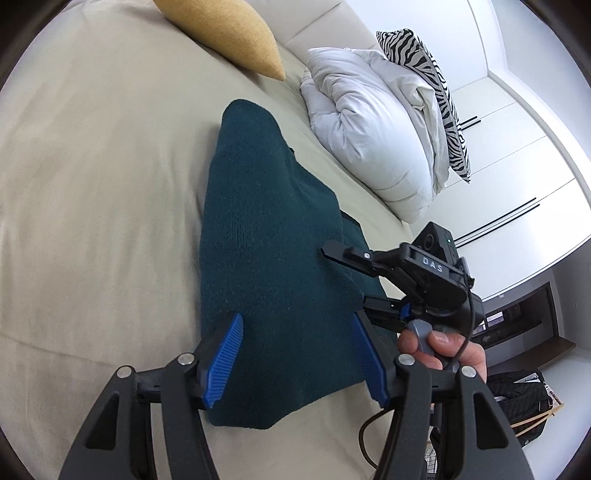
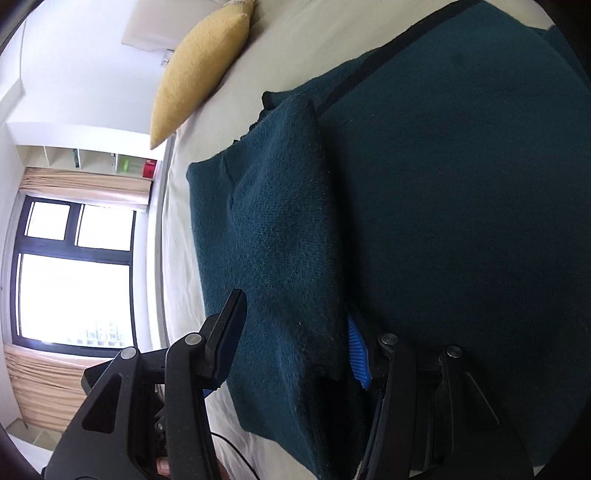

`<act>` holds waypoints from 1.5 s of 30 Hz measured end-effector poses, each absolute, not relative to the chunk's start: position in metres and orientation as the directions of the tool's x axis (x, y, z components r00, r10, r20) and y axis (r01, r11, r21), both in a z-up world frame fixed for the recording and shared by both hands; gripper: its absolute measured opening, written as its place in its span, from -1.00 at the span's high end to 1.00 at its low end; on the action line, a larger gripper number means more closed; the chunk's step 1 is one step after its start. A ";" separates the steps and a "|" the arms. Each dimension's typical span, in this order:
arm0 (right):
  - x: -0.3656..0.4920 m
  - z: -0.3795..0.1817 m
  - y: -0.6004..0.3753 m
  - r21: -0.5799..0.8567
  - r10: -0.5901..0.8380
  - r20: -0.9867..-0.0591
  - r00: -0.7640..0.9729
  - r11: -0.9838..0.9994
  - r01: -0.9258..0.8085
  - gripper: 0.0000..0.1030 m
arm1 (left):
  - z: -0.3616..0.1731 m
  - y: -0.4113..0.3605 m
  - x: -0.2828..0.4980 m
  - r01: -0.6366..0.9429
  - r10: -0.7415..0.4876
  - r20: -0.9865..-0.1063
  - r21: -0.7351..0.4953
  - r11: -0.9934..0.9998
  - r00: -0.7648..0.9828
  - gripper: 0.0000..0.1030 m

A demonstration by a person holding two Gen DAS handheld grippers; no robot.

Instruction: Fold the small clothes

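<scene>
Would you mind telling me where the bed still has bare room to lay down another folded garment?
The widest free patch is the beige sheet left of the dark green sweater, running up to the yellow cushion. A narrower strip lies along the near edge. It is crowded on the right, where the white duvet and zebra-print pillow sit close to the sweater.

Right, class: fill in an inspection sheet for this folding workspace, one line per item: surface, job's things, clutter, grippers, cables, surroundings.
Surface: beige bed sheet, fairly smooth.
Job's things: dark teal knit garment, partly folded, one layer lapped over another.
Clutter: mustard cushion, white duvet, zebra-print pillow, all apart from the garment.
Grippers: left gripper open above the garment; right gripper straddles a raised fold, grip unclear.
Cables: black cable beside the left gripper.
Surroundings: window with curtains, white wardrobe doors.
</scene>
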State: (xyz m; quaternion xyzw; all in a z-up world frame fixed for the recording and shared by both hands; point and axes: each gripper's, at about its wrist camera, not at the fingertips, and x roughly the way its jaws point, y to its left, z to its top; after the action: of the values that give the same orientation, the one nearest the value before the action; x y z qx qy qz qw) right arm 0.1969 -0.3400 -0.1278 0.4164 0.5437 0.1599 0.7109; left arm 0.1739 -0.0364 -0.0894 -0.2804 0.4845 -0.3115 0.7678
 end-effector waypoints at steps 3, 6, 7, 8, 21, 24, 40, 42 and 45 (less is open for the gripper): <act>0.199 -0.130 -0.340 0.752 0.668 -0.655 0.355 0.621 0.219 0.63 | -0.092 -0.030 0.173 0.193 -0.748 -0.569 -0.737 0.648 0.341 -0.21; 0.196 -0.124 -0.340 0.732 0.643 -0.669 0.372 0.656 0.182 0.70 | -0.092 -0.029 0.174 0.186 -0.744 -0.574 -0.735 0.653 0.344 -0.21; 0.195 -0.121 -0.341 0.727 0.636 -0.672 0.379 0.665 0.174 0.71 | -0.092 -0.029 0.174 0.185 -0.744 -0.573 -0.736 0.652 0.343 -0.21; 0.194 -0.116 -0.343 0.722 0.627 -0.674 0.390 0.672 0.167 0.72 | -0.091 -0.031 0.174 0.186 -0.745 -0.573 -0.735 0.652 0.342 -0.21; 0.171 -0.084 -0.434 0.648 0.524 -0.725 0.446 0.738 0.187 0.73 | -0.068 -0.077 0.176 0.279 -0.732 -0.598 -0.679 0.679 0.327 -0.21; 0.165 -0.083 -0.453 0.630 0.505 -0.742 0.441 0.749 0.203 0.73 | -0.066 -0.094 0.177 0.298 -0.731 -0.605 -0.668 0.682 0.316 -0.21; 0.152 -0.118 -0.479 0.657 0.508 -0.728 0.460 0.708 0.259 0.72 | -0.072 -0.172 0.193 0.395 -0.662 -0.691 -0.544 0.740 0.290 -0.22; 0.151 -0.123 -0.479 0.659 0.509 -0.725 0.465 0.708 0.253 0.72 | -0.078 -0.175 0.194 0.396 -0.651 -0.703 -0.532 0.749 0.286 -0.22; 0.157 -0.126 -0.479 0.655 0.502 -0.726 0.470 0.713 0.249 0.72 | -0.087 -0.178 0.195 0.406 -0.640 -0.716 -0.516 0.754 0.280 -0.22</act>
State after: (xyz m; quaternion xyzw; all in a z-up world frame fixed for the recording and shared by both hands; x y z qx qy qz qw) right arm 0.1570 -0.4785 -0.1256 0.3696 0.5081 0.0815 0.7737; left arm 0.1945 -0.1784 -0.0866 -0.1166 0.5008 -0.3305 0.7915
